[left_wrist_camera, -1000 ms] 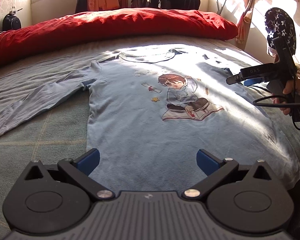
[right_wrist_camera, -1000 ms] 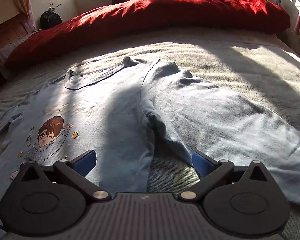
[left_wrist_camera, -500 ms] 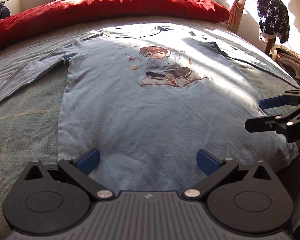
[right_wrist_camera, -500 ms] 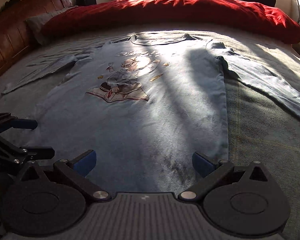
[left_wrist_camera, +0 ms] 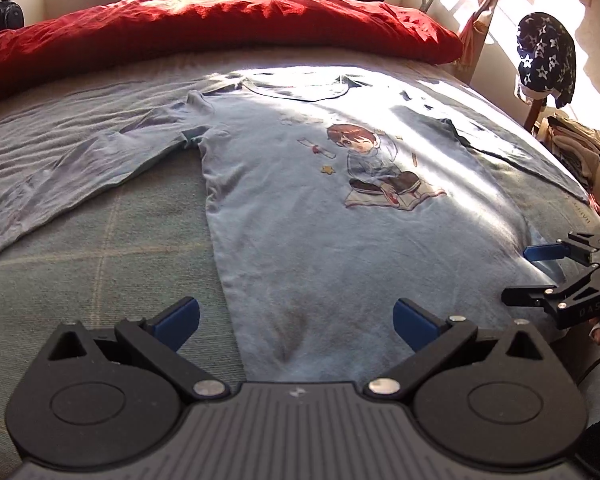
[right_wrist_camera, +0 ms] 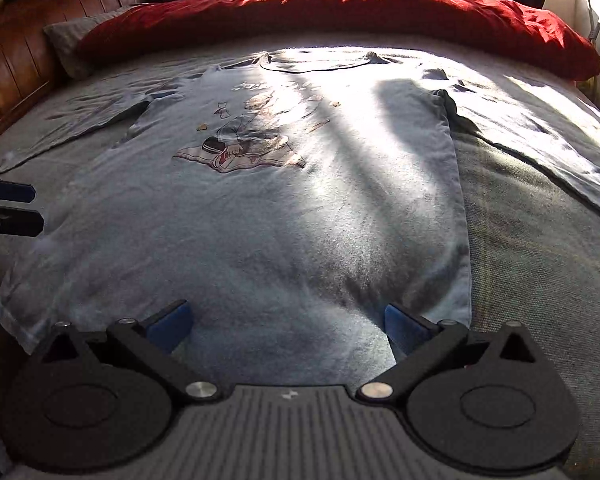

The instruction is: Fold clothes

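While sunlight streaks across the bed (left_wrist_camera: 100, 248), the left wrist view gives us a pale blue long-sleeved shirt (left_wrist_camera: 320, 240) spread flat, front up, cartoon print (left_wrist_camera: 380, 168) showing, neckline toward the far side. Left gripper (left_wrist_camera: 296, 320) sits low at the near hem, jaws spread wide, nothing between them; one blue pad is over the grey-green bedspread, the other over the shirt's lower left corner. One sleeve (left_wrist_camera: 80, 176) runs out flat to the left. Over at the right edge, the right gripper (left_wrist_camera: 536, 276) pokes in beside the shirt's other hem corner, fingers parted, nothing held. A red duvet (left_wrist_camera: 220, 24) is bunched along the far side, clothes hang by the window behind it, and a star-patterned garment (left_wrist_camera: 546, 56) is draped on something at right.

Switching to the right wrist view: same shirt (right_wrist_camera: 280, 220), half in bright sun, half in shadow. Right gripper (right_wrist_camera: 288, 320) has its jaws wide apart and empty, both pads over the hem near the right corner. A wooden headboard (right_wrist_camera: 28, 60) and a grey pillow (right_wrist_camera: 76, 40) sit at left. Left gripper (right_wrist_camera: 16, 204) shows at the left edge, parted.
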Tool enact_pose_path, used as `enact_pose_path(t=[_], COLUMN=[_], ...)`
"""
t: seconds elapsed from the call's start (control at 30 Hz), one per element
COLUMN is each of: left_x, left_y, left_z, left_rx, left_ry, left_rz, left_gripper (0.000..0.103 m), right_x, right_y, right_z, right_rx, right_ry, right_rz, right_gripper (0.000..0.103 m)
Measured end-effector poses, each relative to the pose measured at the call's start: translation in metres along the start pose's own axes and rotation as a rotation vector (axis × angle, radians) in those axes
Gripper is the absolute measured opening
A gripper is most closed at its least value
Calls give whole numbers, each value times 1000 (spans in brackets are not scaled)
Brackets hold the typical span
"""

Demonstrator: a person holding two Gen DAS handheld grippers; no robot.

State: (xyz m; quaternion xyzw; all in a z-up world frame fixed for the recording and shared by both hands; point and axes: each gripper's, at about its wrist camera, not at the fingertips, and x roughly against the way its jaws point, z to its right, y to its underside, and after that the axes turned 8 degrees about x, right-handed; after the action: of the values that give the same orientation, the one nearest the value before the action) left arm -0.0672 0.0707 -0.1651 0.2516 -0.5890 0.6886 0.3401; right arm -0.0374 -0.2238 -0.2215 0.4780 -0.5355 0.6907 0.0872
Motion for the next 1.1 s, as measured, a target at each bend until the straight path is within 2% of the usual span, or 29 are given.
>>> enact_pose_path(t=[0.1,0.2,0.4,0.5,0.6,0.67,0.8,0.87,0.9,0.93,1.1], left_x=[5,-6,-70,-106,-131,-134,-125,-118,-113,-108,-110], left_y=[-39,-77,-127,-134,-128,-120,-113,-114,-117,-120,-136], left_z=[-39,-76,-154,-186,-212,-226,-244,-247,-245,-242,-208], left_rx=[12,89,343,438,549,592,595,588,581,575,528], left_ry=[-39,-54,58,50,107,95,-26,-72,-72,-66,158], left_rz=[34,62,59,53,34,64,117,121,125,129,104], left_gripper=[102,102,102,102,102,102,102,102,102,102,102], right_x=[3,2,-23,-39,-53,-61,-69,-70,-71,-71,-76], right_y=[-13,-35,-74,-84,-86,-84,-79,-77,-76,-75,-75], right_z=[-3,-13,-44,-55,-63,-64,-63,-63,-63,-63,-65], right_rx=[-6,15,76,94,111,109,116,126,126,124,120], right_ry=[25,27,-57,-79,-83,-84,-80,-78,-78,-77,-54], right_rz=[16,45,69,52,25,5,-10,-8,-7,-5,-19], right_gripper=[103,103,103,103,103,103,103,103,103,103,103])
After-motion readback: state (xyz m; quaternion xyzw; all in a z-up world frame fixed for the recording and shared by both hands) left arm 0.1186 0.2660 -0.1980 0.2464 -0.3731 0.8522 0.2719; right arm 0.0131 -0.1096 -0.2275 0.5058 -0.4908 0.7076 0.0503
